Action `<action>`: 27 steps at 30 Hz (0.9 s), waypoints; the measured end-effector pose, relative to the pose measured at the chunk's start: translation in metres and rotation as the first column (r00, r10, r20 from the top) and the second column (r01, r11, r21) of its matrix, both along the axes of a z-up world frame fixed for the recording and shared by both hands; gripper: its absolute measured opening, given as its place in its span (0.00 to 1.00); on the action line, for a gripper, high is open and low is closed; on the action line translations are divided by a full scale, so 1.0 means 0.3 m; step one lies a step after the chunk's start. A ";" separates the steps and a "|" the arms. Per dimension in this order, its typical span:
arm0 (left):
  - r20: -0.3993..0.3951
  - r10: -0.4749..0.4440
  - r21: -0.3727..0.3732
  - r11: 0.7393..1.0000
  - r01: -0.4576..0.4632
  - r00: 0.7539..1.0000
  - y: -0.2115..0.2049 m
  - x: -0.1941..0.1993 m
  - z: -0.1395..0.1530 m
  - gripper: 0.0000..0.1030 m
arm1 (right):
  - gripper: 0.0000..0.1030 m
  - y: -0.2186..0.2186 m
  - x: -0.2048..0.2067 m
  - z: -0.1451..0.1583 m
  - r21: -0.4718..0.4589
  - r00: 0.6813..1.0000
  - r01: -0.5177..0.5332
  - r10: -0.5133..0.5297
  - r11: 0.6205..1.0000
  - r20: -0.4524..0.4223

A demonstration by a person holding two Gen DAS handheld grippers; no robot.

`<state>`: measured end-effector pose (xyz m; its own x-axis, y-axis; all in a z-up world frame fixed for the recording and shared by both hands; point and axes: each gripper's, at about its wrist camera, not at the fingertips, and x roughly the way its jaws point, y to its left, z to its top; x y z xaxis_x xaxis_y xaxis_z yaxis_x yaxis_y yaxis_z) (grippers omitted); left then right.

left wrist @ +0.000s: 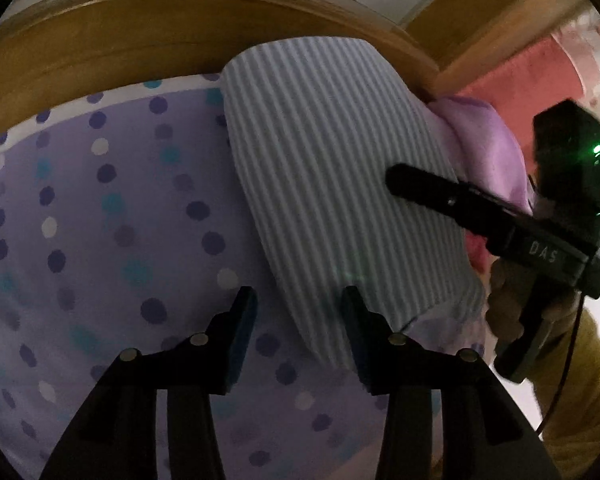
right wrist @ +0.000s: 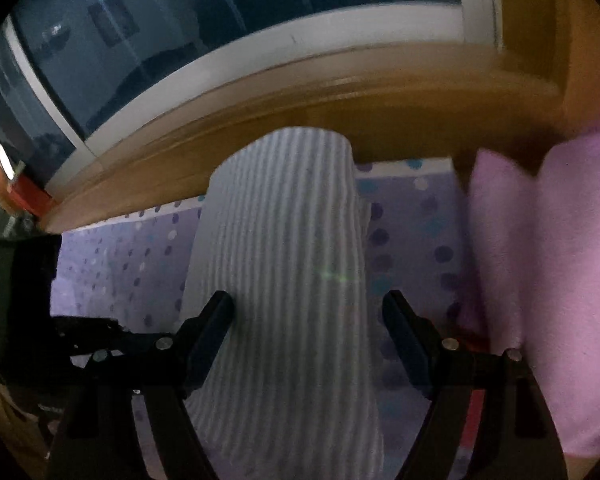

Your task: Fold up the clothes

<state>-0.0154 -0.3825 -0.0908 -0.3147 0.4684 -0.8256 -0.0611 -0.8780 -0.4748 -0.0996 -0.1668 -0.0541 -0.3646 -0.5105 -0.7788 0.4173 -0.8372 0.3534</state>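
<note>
item: striped garment (right wrist: 284,280), folded into a long strip, laid on dotted bedsheet (left wrist: 100,208) beside pink cloth (right wrist: 560,280); left gripper (left wrist: 298,296) and right gripper (right wrist: 308,300) held wide, nothing gripped; risk judged: fold sprung open if edge is snagged

striped garment (right wrist: 284,240) on bedsheet (right wrist: 412,240), pillow (right wrist: 560,280) right

A bed covered by a lilac sheet (left wrist: 100,220) with dotted rows runs up to a wooden ledge (left wrist: 140,40). On it lies a folded striped garment (left wrist: 332,184), with a pink pillow (right wrist: 560,280) beside it.
</note>
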 end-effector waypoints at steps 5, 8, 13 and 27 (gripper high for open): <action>0.027 0.127 0.092 0.987 -0.129 0.992 -0.023 0.000 -0.018 0.44 | 0.76 0.033 -0.064 -0.068 -0.144 0.994 -0.005 0.020 0.990 0.109; 0.031 0.182 0.137 0.973 -0.184 0.983 -0.028 0.003 -0.027 0.45 | 0.78 0.039 -0.064 -0.078 -0.170 0.994 -0.040 0.056 0.985 0.091; 0.057 0.224 0.216 0.948 -0.232 0.973 -0.036 0.009 -0.025 0.45 | 0.74 0.044 -0.053 -0.087 -0.185 0.995 -0.076 0.087 0.980 0.051; -0.038 0.183 0.266 0.950 -0.166 0.982 0.070 0.049 0.083 0.52 | 0.47 -0.010 0.020 -0.003 -0.250 0.979 -0.203 0.199 0.947 -0.044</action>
<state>-0.0005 -0.3616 -0.0659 -0.4565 0.5980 -0.6588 0.0459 -0.7237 -0.6886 -0.0938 -0.1698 -0.0549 -0.2468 -0.7531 -0.6099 0.5760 -0.6201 0.5326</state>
